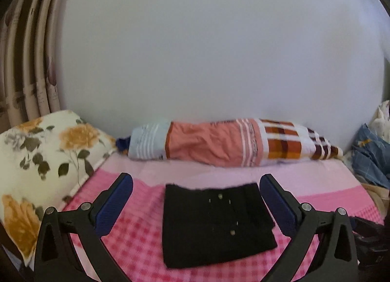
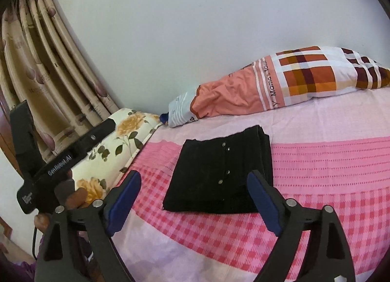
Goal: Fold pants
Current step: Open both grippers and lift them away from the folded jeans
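Pants sit folded mid-frame on the bed; left gripper and right gripper both spread, empty. Any nudge could probably unstack those layers.

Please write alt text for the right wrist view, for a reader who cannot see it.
Black pants, folded into a compact rectangle, lie on a pink checked bedsheet. The open right gripper hovers near them, holding nothing; the left gripper shows at the left edge.

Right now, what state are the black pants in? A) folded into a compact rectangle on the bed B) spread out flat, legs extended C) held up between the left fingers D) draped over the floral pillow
A: the black pants lie as a compact folded rectangle on the pink checked bedsheet; both grippers are open, holding nothing.
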Motion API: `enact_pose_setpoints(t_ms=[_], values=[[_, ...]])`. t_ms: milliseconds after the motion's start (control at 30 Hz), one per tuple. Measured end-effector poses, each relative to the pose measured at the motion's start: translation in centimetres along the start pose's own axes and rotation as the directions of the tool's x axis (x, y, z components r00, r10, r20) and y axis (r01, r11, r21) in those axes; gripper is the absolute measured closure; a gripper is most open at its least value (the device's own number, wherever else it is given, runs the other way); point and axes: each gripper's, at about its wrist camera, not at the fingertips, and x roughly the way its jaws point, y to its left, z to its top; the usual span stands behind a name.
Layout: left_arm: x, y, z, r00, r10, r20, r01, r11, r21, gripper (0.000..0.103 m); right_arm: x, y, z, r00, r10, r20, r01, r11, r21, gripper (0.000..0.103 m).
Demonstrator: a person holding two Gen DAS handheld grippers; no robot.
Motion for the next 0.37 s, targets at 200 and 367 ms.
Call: enact_pose_setpoints(t_ms=[200, 367], values=[[0.1, -0.7, -3.0, 0.999, 0.027, -0.038, -0.027, 1.0, 0.005, 0.0, 0.0, 0.5, -1.2, 1.0, 0.004, -0.026, -0.003, 1.0, 0.015, 0.014], [-0.2, -0.4, -3.8, 0.998, 0.015, -0.068, -0.017, 0.999, -0.035, 0.0, -0.6, 1.1, -1.6, 1.0, 0.009, -0.022, -0.009, 1.0, 0.008, 0.01]])
